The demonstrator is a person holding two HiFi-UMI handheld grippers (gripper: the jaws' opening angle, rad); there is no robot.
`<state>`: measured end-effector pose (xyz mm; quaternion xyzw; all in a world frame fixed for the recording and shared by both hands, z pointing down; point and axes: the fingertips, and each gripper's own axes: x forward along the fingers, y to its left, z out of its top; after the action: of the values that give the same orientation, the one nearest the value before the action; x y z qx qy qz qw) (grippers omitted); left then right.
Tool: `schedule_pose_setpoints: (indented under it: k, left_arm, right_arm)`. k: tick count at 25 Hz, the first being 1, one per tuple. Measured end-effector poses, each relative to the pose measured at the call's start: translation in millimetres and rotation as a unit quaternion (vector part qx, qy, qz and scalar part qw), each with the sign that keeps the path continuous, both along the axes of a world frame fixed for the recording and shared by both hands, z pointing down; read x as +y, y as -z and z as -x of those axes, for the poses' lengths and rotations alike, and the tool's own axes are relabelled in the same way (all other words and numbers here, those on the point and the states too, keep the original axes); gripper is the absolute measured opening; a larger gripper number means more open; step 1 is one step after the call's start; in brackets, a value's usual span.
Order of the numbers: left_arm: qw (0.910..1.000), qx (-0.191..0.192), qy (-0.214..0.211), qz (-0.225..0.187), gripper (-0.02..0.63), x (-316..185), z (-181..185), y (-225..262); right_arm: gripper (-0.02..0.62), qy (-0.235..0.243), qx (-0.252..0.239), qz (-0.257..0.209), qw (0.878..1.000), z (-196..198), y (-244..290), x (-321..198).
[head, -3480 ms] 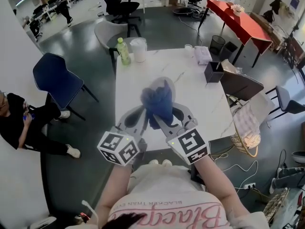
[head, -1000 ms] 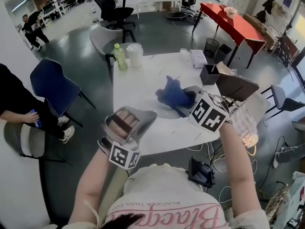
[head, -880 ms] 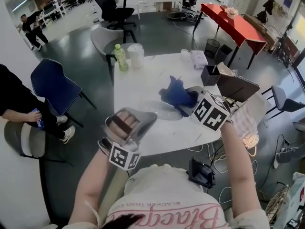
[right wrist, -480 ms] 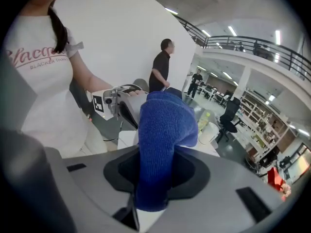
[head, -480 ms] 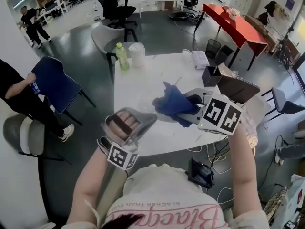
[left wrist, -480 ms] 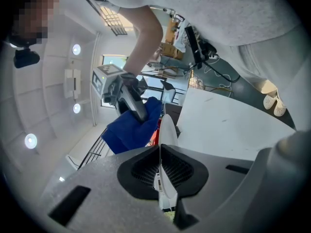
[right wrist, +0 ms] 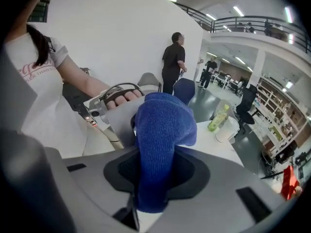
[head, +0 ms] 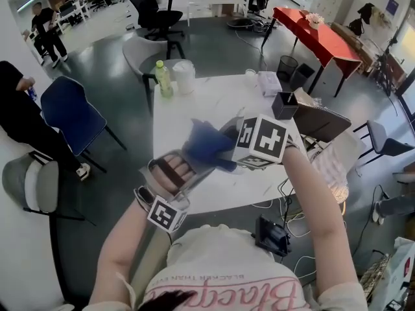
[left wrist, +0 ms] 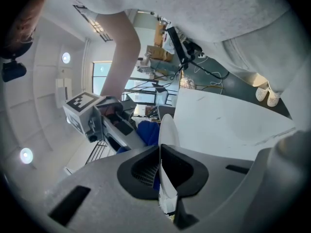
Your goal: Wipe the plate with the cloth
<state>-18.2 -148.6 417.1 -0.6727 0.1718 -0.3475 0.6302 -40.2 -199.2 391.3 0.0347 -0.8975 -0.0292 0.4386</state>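
Plate and cloth held in the air at the near edge of the table.

The left gripper (left wrist: 161,154) was clenched on the rim of a thin, smooth, pale plate (left wrist: 168,129), which showed edge-on between its jaws. The right gripper (right wrist: 150,181) was clamped on a blue, ribbed-knit cloth (right wrist: 161,127), a soft rounded wad bulging past the jaws. The cloth sat just beside the plate's face, and contact could not be told. The white table (head: 194,105) was faintly veined.

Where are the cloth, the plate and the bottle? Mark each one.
cloth (right wrist: 163,130), right gripper view, its bunched middle.
plate (left wrist: 168,130), left gripper view, its rim, edge-on.
bottle (head: 163,81), head view, its body.
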Motion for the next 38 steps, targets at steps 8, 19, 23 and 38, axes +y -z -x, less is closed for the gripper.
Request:
schedule_pose_setpoints:
  k: [8,19,23,38]
  left_arm:
    - [1.0000,-0.006,0.006,-0.002,0.012,1,5,-1]
    - [0.9991,0.033,0.021,0.019,0.014,2,8,10]
    - [0.9952,0.069,0.037,0.058,0.014,-1,12,4]
    - [0.8998,0.325,0.156,0.245,0.012,-37,42,18]
  right_arm:
    - [0.112,-0.011,0.023,-0.048,0.999,23,-17,-33]
    - [0.112,-0.058,0.060,-0.027,0.996,-19,-56,-50]
    - [0.112,-0.077,0.063,-0.019,0.995,-44,-67,-46]
    - [0.112,-0.256,-0.041,-0.064,0.964,-110,-38,-35]
